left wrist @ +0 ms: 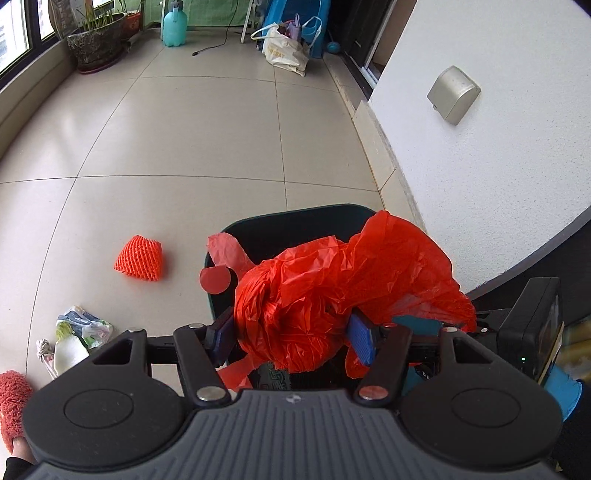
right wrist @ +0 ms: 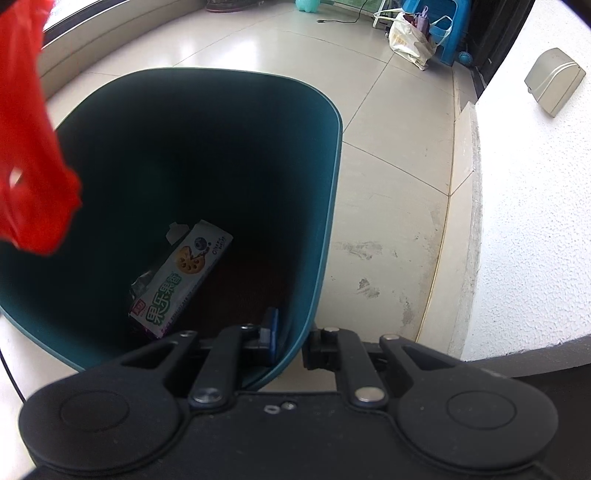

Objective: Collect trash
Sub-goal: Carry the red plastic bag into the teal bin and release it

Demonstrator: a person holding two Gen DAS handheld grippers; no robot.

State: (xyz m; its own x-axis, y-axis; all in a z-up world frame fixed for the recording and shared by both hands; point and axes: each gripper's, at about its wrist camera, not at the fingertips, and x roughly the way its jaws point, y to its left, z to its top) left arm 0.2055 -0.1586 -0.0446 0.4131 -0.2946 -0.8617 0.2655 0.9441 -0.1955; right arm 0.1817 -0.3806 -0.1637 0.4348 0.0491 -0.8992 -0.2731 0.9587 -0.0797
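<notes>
The left gripper is clamping a crumpled red bag, its blue pads pressing into the bundle from both sides. The bag is a thin, glossy, translucent plastic, wadded into a ball between the fingers with loose folds billowing out to the right and a handle loop trailing to the left. It is hanging over the dark teal bin, whose rim is showing just beyond it.

The right gripper is pinching the bin's near wall — one pad inside, the other outside, the jaws nearly together on the thin plastic. Only this view is looking down into the bin, where a cookie box is lying tilted on the bottom with a bit of foil wrapper beside it. Here the red bag is appearing only as a blurred flap at the upper left edge, above the bin's left side.

Only the left view is showing the trash on the floor: an orange foam net lying left of the bin, well apart from the gripper, and a clump of crumpled wrappers nearer the lower left. A fuzzy red slipper is sitting at that corner. Both views are catching the white wall on the right and a tote bag far across the floor — the left one also a plant pot and a teal sprayer.
</notes>
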